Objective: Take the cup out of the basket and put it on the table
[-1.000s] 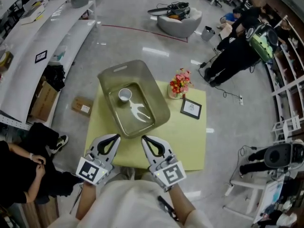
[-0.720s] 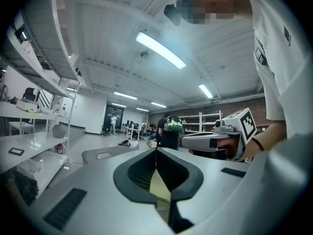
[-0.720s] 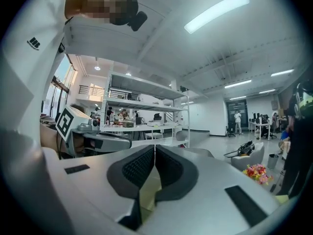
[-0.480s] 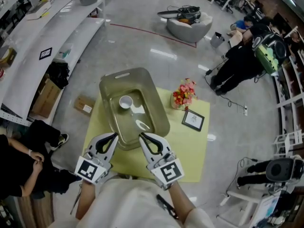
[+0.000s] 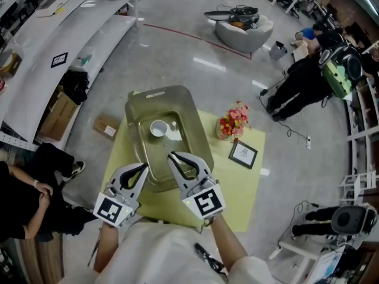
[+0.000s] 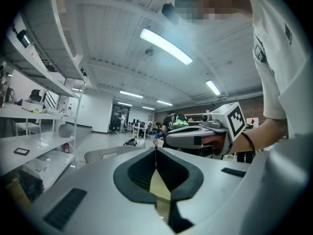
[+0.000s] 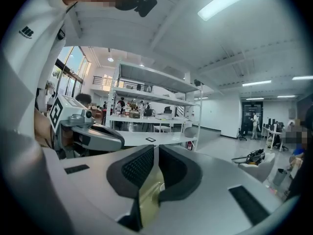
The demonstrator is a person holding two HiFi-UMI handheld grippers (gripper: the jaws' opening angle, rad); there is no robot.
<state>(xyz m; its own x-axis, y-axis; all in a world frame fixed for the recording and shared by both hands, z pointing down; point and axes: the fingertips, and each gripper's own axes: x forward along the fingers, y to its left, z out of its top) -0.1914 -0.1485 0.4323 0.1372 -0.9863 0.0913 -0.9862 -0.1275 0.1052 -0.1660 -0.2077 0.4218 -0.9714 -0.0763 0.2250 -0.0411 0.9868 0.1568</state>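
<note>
Nothing done yet: cup (image 5: 158,128) sits inside basket (image 5: 155,94) on table (image 5: 237,185); left gripper (image 5: 142,168) and right gripper (image 5: 172,157) both pinched closed, empty, hovering at basket's near rim.

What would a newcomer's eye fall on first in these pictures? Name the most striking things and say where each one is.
A translucent olive basket sits on the left part of the yellow-green table, with a white cup inside it. To its right stand red and pink flowers and a small framed picture. Nearest the camera, both grippers are shut and empty: the right gripper is over the basket's near rim, and the left gripper is just left of it.
</note>
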